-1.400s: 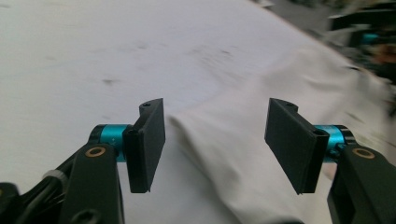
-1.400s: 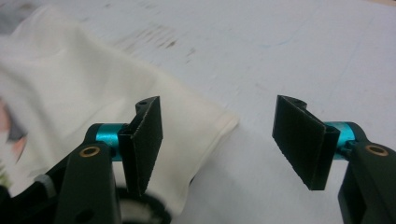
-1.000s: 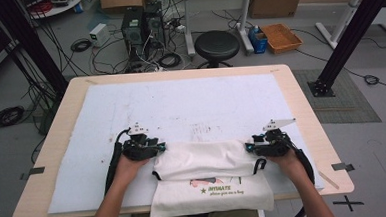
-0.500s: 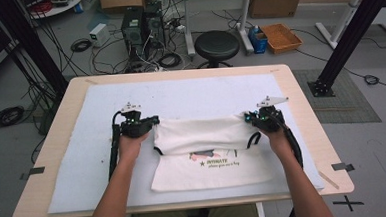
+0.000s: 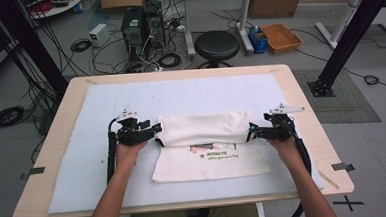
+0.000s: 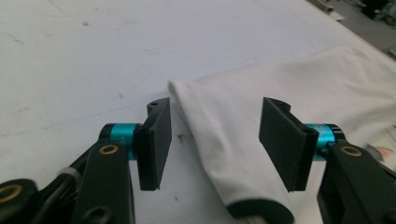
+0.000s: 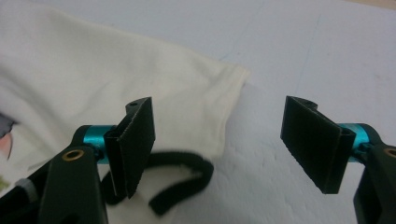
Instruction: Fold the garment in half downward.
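A white bag (image 5: 208, 145) lies folded on the white mat (image 5: 84, 169) in the middle of the table (image 5: 312, 132). The left gripper (image 5: 157, 129) and right gripper (image 5: 251, 133) sit at its two ends, jaws just opened and released, holding nothing.

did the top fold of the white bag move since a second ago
Yes. The bag's folded edge has gone further from the person, up the white mat. The bag now lies clear of the table's near edge, which it overhung before.
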### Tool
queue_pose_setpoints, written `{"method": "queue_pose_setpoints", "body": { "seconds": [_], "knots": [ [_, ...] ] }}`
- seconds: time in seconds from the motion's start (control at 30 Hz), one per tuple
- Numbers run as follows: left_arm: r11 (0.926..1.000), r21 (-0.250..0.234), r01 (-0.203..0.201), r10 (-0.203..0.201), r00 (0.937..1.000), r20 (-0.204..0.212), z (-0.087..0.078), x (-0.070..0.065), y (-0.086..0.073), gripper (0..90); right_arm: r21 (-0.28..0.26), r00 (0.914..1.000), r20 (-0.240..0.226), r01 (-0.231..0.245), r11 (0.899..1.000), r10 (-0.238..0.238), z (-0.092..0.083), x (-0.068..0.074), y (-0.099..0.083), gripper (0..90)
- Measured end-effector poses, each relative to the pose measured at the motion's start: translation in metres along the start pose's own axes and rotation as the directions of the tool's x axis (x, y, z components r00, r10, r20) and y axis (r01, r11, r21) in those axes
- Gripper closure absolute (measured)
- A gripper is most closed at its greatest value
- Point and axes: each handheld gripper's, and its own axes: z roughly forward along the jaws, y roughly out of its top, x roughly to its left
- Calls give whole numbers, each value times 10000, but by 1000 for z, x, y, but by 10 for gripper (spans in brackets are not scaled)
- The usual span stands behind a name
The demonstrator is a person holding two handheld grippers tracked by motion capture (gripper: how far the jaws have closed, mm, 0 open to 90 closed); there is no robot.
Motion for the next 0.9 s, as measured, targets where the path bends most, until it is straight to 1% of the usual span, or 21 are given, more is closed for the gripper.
{"method": "queue_pose_setpoints", "body": {
  "seconds": [0.03, 0.1, 0.13, 0.17, 0.23, 0.27, 0.33, 0.4, 0.47, 0.53, 0.57, 0.6, 0.63, 0.67, 0.7, 0.73, 0.77, 0.8, 0.83, 0.87, 0.9],
  "knots": [
    [10000, 32, 25, -26, 9995, 325, -2, -2, -4, 395, -28, 10000, -69, -19, 10000, 19, -5, 0, -4, 229],
    [9999, 62, 157, -162, 9965, 816, -3, -4, -10, 346, -145, 9995, -286, -162, 9998, 158, -12, -1, -13, 218],
    [9999, 82, 121, -127, 9961, 871, -4, -5, -14, 338, -260, 9991, -354, -247, 9994, 238, -15, -2, -17, 218],
    [9999, 120, 38, -48, 9961, 878, -3, -7, -18, 338, -296, 9985, -446, -329, 9990, 315, -17, -2, -20, 218],
    [9999, 160, -65, 54, 9974, 718, -3, -8, -25, 338, -346, 9992, -329, -251, 9991, 239, -20, -3, -19, 218],
    [9999, 112, -120, 113, 9981, 603, -3, -9, -25, 338, -398, 9990, -326, -330, 9987, 317, -20, -3, -18, 218],
    [9998, -131, -148, 156, 9978, 648, -3, -10, -24, 338, -390, 9980, -413, -502, 9980, 486, -16, 0, -17, 218],
    [9999, 26, -105, 103, 9987, 496, 0, -10, -25, 338, -207, 9966, -682, -488, 9986, 472, -8, 6, -16, 223],
    [10000, 78, 54, -57, 9992, 386, 0, -10, -24, 343, -4, 9973, -635, -369, 9993, 368, -1, 14, -13, 278],
    [9995, 118, 302, -305, 9992, 257, 1, -8, -24, 352, 283, 9991, -238, -333, 9990, 339, 6, 20, -10, 354],
    [9994, 174, 313, -316, 9993, 201, 1, -8, -24, 370, 486, 9995, 24, -320, 9983, 319, 9, 21, -10, 413],
    [9993, 227, 292, -297, 9993, 219, 1, -8, -24, 404, 679, 9994, 23, -349, 9971, 349, 11, 22, -10, 473],
    [9991, 378, 166, -176, 9995, 256, 2, -9, -24, 441, 751, 9996, -40, -263, 9968, 267, 12, 22, -10, 522],
    [9987, 502, 97, -108, 9997, 230, 3, -10, -24, 504, 892, 9997, -233, -99, 9960, 120, 12, 22, -11, 623],
    [9980, 633, 11, -22, 9998, 179, 4, -12, -24, 543, 937, 9996, -285, -11, 9956, 38, 11, 23, -11, 659],
    [9969, 786, 1, -10, 9999, 114, 6, -13, -24, 588, 909, 9995, -308, 137, 9958, -110, 9, 23, -11, 693],
    [9956, 938, -20, 19, 10000, 15, 7, -13, -23, 638, 891, 9991, -404, 183, 9959, -148, 8, 24, -11, 727],
    [9943, 1066, 11, -5, 10000, -57, 9, -13, -23, 670, 813, 9987, -440, 307, 9962, -272, 6, 23, -11, 732],
    [9938, 1112, 4, 4, 10000, -70, 9, -14, -23, 725, 798, 9986, -432, 332, 9963, -298, 5, 23, -11, 749],
    [9942, 1068, -92, 107, 9999, -135, 9, -15, -23, 782, 718, 9982, -453, 434, 9965, -402, 4, 23, -11, 755],
    [9946, 1025, -144, 155, 9998, -104, 7, -16, -23, 843, 724, 9978, -514, 452, 9963, -416, 3, 23, -11, 765]
  ]
}}
